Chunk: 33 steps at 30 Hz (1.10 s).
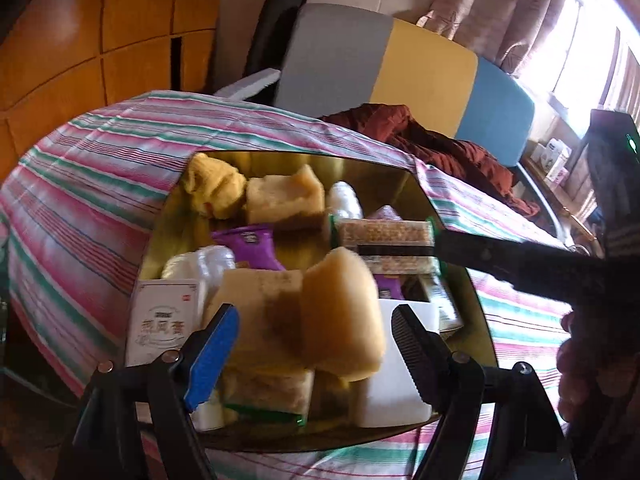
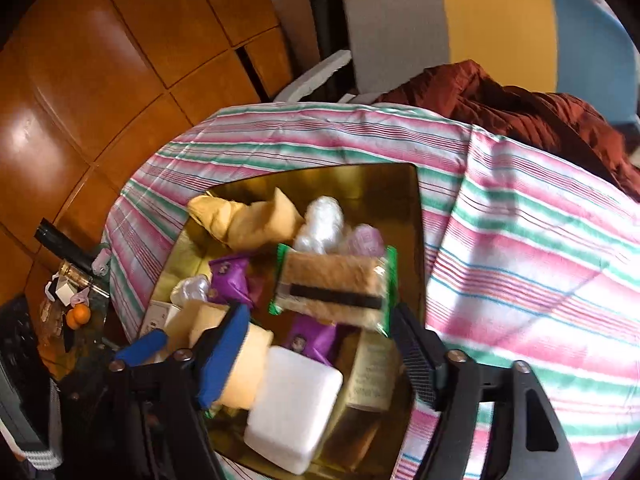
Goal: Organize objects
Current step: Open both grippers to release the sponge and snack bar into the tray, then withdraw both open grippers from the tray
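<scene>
1. Gold tray (image 1: 384, 168) lying on a pink, green and white striped cloth (image 1: 100, 168), crowded with mixed things.
2. Left hand-held gripper (image 1: 316, 344) hovering over the near end of the tray, jaws spread wide, blue pad on the left, black ribbed pad on the right.
3. Yellow sponge (image 1: 340, 312) between those jaws, tilted and blurred, clear of both pads, over a stack of other sponges.
4. White foam block (image 1: 392, 392) just right of the sponge, at the tray's near right corner.
5. White printed box (image 1: 164, 320) at the near left edge of the tray.
6. Right hand-held gripper (image 2: 320, 360) over the right side of the tray, jaws likewise wide apart, gripping nothing.
7. Green-edged snack bar packet (image 2: 332, 288) blurred just beyond its fingertips, touching neither pad; whether resting on the pile or in the air, cannot tell.
8. Purple packets (image 2: 232, 276) left of the bar, clear plastic wads (image 2: 320, 220) and a yellow cloth (image 2: 240, 216) at the far end.
9. Dark red garment (image 2: 520, 112) heaped beyond the cloth on the right; small orange fruit (image 2: 78, 316) on a cluttered surface to the left.
</scene>
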Each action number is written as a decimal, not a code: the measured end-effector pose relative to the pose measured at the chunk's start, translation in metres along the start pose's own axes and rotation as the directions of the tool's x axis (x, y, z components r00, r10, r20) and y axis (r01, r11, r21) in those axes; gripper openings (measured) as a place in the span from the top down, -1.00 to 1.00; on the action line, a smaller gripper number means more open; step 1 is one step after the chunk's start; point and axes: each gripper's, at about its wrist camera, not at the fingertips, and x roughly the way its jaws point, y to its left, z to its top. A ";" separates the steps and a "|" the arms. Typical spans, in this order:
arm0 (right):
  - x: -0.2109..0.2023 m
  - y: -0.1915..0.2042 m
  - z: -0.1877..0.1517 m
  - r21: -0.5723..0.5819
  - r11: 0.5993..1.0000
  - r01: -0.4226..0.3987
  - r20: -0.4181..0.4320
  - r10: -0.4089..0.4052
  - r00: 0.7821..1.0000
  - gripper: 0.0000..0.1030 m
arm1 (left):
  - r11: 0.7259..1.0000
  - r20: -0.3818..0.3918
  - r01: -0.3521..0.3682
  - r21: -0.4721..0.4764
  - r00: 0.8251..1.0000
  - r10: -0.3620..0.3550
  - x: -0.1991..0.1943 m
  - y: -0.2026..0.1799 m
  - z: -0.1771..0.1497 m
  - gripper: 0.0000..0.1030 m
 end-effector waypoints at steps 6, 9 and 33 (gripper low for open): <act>-0.015 0.001 -0.017 -0.014 0.997 0.075 0.044 -0.075 0.996 -0.90 | 0.997 0.063 -0.075 0.001 0.995 0.075 -0.023 0.006 -0.002 -0.55; -0.023 0.004 -0.028 -0.024 0.993 0.117 0.072 -0.115 0.991 -0.99 | 0.995 0.091 -0.100 -0.010 0.991 0.100 -0.034 0.008 -0.003 -0.55; -0.057 0.026 -0.087 -0.034 0.965 0.260 0.203 -0.248 0.947 -0.99 | 0.976 0.190 -0.218 -0.015 0.958 0.217 -0.084 -0.005 -0.020 -0.51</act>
